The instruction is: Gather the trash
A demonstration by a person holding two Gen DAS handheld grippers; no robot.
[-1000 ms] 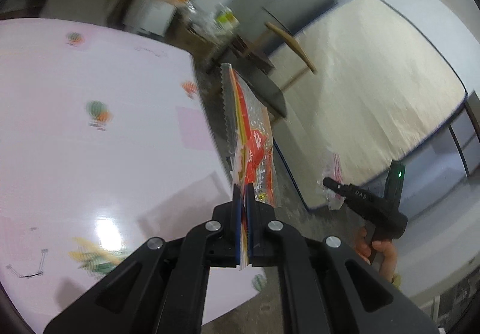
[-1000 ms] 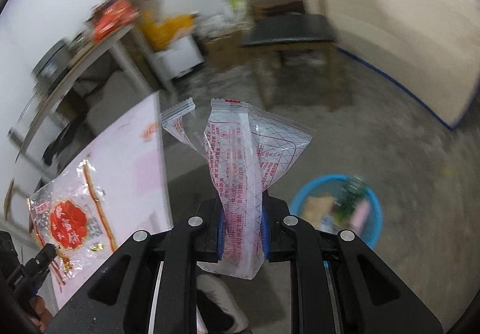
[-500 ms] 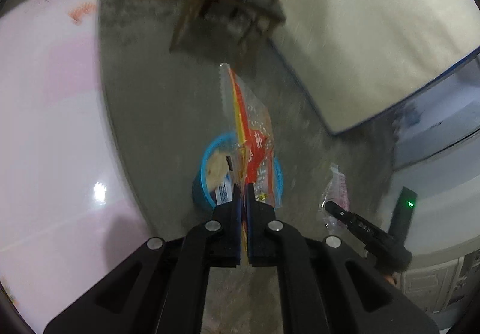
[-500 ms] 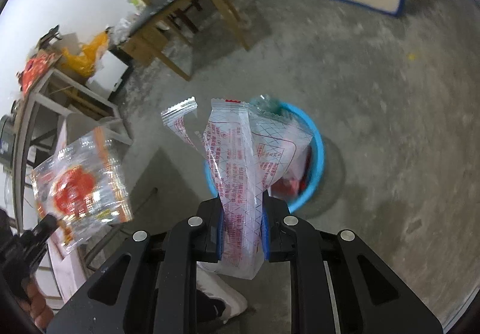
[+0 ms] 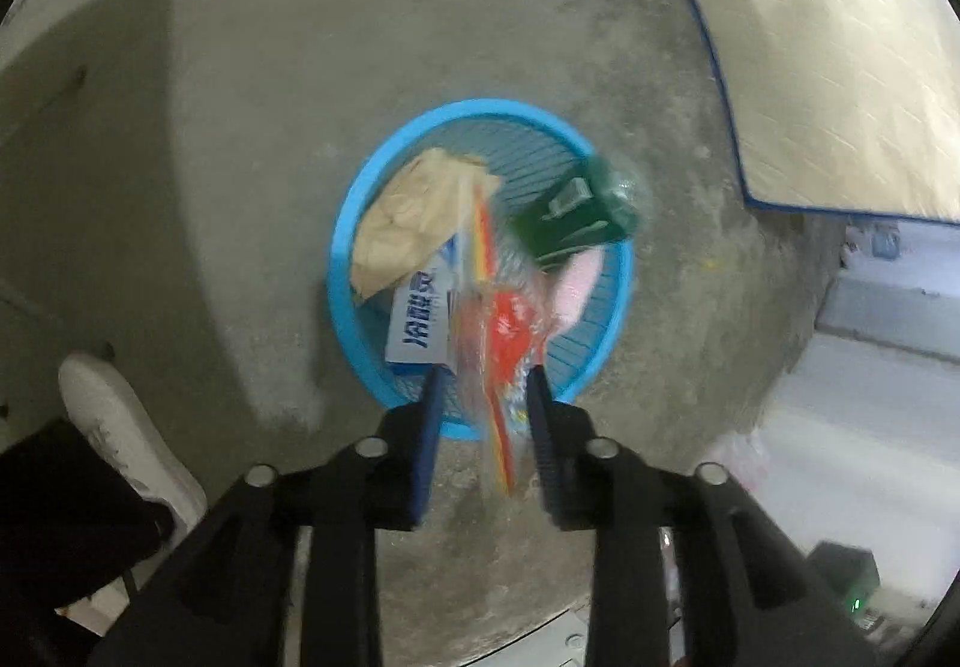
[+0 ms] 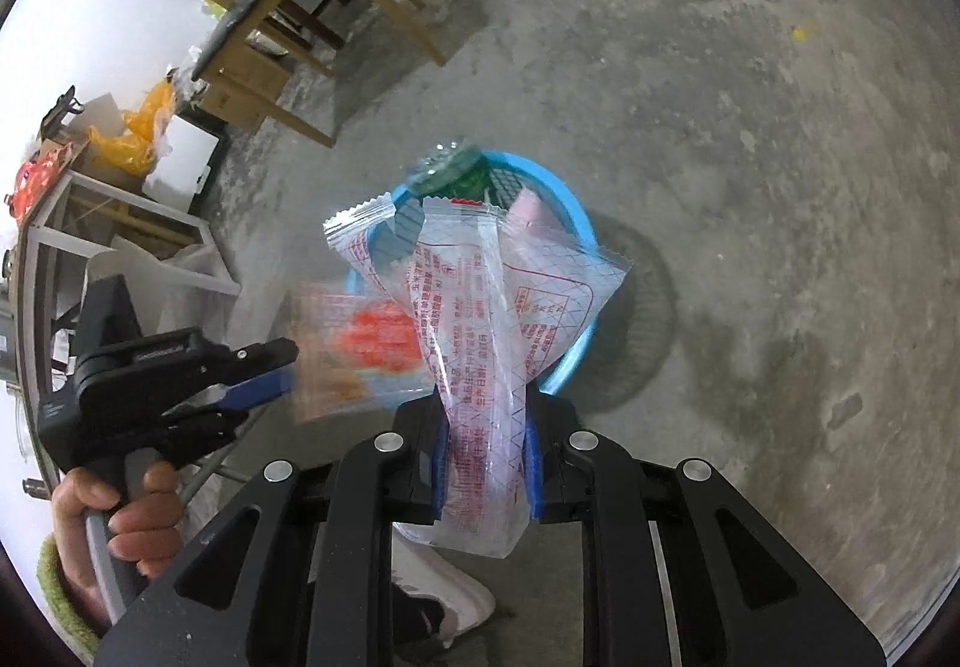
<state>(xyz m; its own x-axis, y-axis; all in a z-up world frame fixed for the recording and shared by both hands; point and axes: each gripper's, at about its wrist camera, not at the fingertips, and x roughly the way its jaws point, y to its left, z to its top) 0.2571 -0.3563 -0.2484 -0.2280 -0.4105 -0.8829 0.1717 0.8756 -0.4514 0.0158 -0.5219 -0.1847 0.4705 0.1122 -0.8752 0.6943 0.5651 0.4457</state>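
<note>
Left gripper (image 5: 483,391) jaws just opened; red-print wrapper (image 5: 501,331) loose between them, directly above blue basket (image 5: 342,271). Right gripper (image 6: 485,448) clamped on clear wrapper (image 6: 480,307), beside basket rim. Both wrappers light, floppy, slippery film; best pinched at crimped end.

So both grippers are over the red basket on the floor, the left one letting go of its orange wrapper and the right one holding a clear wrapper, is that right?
Not quite: the basket is blue, not red, as the left wrist view shows. The rest holds: the left gripper has just been opening around the orange wrapper, its pads apart, and the right gripper holds the clear wrapper.
</note>
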